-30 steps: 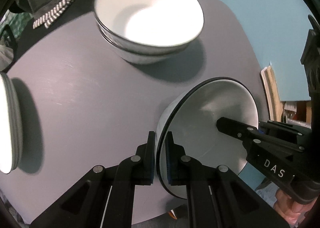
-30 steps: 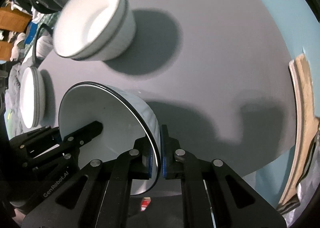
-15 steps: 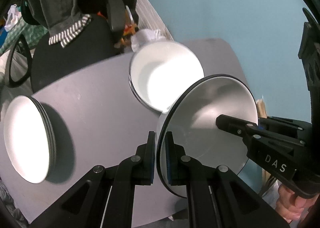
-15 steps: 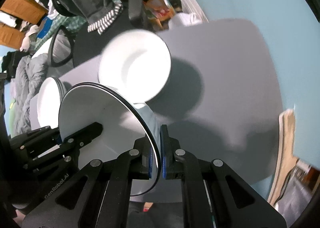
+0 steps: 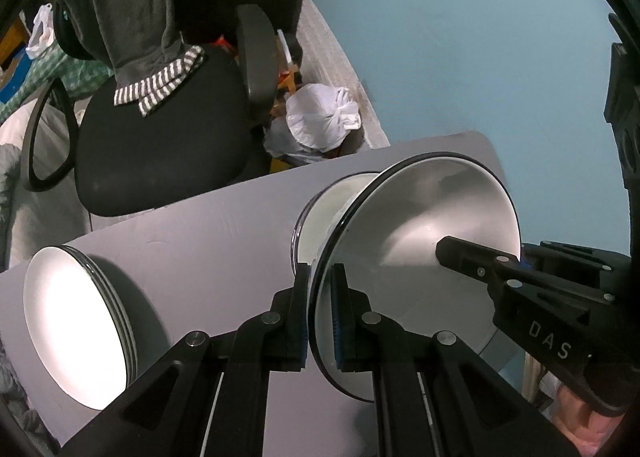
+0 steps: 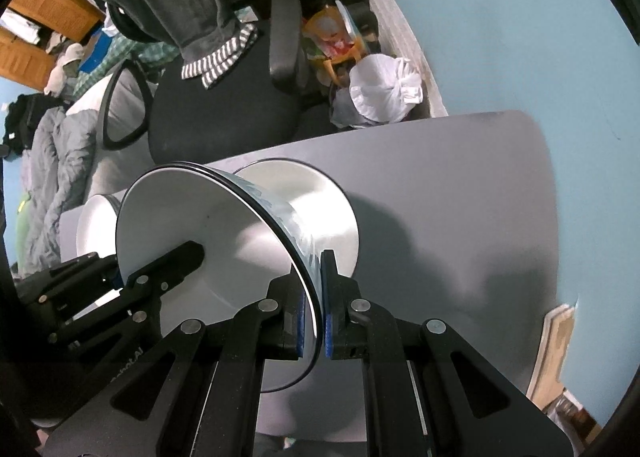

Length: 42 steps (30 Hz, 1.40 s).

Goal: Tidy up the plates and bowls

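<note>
A white bowl with a dark rim [image 5: 424, 257] [image 6: 224, 241] hangs tilted above the grey table [image 5: 208, 241] [image 6: 460, 197]. My left gripper [image 5: 320, 297] is shut on its near rim. My right gripper [image 6: 318, 297] is shut on the opposite rim; its fingers [image 5: 480, 265] reach into the bowl in the left wrist view. The left gripper's fingers [image 6: 160, 273] show inside the bowl in the right wrist view. A stack of white bowls [image 5: 320, 217] [image 6: 328, 209] stands on the table just behind the held bowl, partly hidden by it. A stack of white plates [image 5: 76, 329] [image 6: 92, 233] sits at the table's left.
Beyond the table's far edge stands a black office chair [image 5: 160, 145] [image 6: 224, 117] with a grey garment draped over it. A tied white bag [image 5: 320, 121] [image 6: 380, 93] lies on the floor by the blue wall. Cardboard [image 6: 556, 345] leans at the table's right end.
Both grippers have risen with the bowl and carried it toward the bowl stack, which now sits right behind it. The plate stack has come further into view at the left.
</note>
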Tool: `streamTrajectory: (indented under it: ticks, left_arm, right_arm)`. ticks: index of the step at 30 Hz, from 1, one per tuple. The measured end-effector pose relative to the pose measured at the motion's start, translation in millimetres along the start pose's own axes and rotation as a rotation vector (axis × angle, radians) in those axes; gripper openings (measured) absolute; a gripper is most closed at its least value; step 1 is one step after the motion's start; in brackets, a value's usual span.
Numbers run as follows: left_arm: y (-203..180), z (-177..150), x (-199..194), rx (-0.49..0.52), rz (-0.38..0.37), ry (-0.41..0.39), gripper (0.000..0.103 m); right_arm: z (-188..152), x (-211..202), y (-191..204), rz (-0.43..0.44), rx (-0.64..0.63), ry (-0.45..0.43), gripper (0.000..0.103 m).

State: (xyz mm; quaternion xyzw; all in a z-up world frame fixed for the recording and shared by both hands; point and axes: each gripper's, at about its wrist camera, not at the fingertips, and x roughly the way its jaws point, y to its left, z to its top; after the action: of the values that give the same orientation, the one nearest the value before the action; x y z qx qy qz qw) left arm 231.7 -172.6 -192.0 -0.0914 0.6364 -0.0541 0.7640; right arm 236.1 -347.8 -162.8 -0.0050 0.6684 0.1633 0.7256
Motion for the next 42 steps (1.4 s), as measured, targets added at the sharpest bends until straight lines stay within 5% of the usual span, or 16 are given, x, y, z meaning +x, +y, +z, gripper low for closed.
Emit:
streamTrajectory:
  ticks: [18,28,36,39,42]
  left_arm:
    - [-1.7,22.8,27.5,0.023,0.094,0.042,0.009]
    - [-0.2,24.0,34.1,0.022,0.086,0.065,0.010]
    - [5.2,21.5,27.8,-0.010,0.078,0.046,0.030]
    - [5.4,20.0,24.1,-0.011,0.074,0.037,0.031]
    - [6.6,19.0,20.1,-0.021,0.068,0.032,0.036]
  right_arm:
    - [23.0,32.0,-11.9,0.021,-0.012,0.107,0.007]
    - [23.8,33.8,-12.3,0.003,-0.039,0.126,0.007]
    - [24.5,34.1,-11.6,-0.013,-0.043,0.138,0.008]
    - [25.3,32.7,-10.2,-0.023,-0.040,0.144,0.008]
    - [25.6,30.8,-8.0,-0.016,-0.041,0.146,0.016]
